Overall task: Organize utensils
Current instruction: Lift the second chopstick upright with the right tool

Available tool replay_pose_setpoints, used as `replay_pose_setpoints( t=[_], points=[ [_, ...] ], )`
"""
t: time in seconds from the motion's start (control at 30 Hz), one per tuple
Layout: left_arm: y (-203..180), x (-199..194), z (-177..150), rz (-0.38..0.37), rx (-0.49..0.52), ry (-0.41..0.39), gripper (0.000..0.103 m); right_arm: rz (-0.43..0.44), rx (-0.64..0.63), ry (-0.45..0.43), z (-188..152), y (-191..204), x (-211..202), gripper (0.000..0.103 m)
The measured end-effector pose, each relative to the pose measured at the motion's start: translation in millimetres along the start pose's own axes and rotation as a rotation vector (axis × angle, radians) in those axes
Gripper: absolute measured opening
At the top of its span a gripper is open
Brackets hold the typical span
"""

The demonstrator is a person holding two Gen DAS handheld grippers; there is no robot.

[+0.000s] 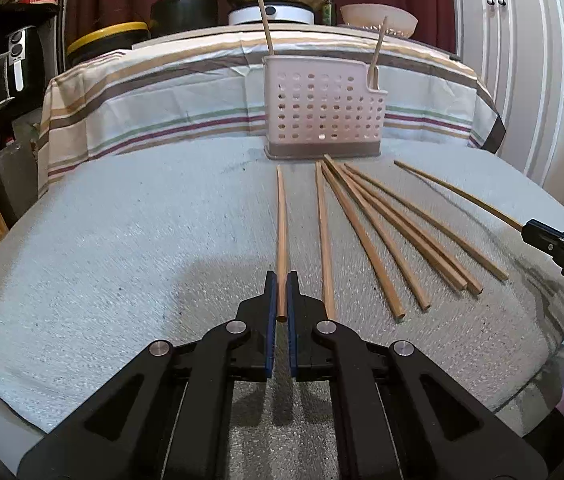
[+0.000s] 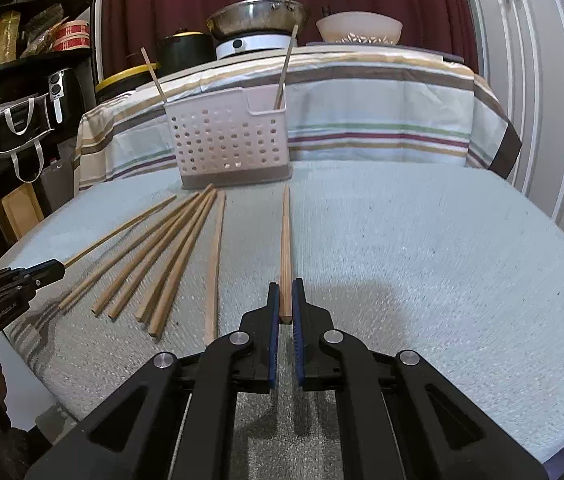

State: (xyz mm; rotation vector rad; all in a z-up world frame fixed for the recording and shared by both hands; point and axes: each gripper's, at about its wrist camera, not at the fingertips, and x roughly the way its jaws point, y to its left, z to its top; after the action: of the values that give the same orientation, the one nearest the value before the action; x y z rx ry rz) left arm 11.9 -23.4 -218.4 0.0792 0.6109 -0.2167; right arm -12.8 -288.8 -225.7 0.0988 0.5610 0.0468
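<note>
The jaws of both the left gripper [image 1: 281, 280] and right gripper [image 2: 285, 286] are clamped on a chopstick each, while two chopsticks are held upright in the perforated caddy [image 1: 321, 110] at upper centre.

The left gripper [image 1: 281, 280] has its fingers [image 1: 270, 304] closed around the near end of a wooden chopstick [image 1: 281, 216] lying on the pale tabletop [image 1: 122, 264]. Just right of it, six more chopsticks [image 1: 365, 236] fan out flat. Behind them stands a perforated pink utensil holder [image 1: 321, 112] with two chopsticks upright inside. The right gripper [image 1: 561, 248] shows at the right edge.
</note>
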Motion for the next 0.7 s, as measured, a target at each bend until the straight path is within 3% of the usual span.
replay_pose_setpoints(
  t=[0.7],
  points=[
    [2,-59,45,0.016,-0.02,-0.169,0.005,-0.015,-0.021,-0.17,48,1,-51,0.007]
  ],
)
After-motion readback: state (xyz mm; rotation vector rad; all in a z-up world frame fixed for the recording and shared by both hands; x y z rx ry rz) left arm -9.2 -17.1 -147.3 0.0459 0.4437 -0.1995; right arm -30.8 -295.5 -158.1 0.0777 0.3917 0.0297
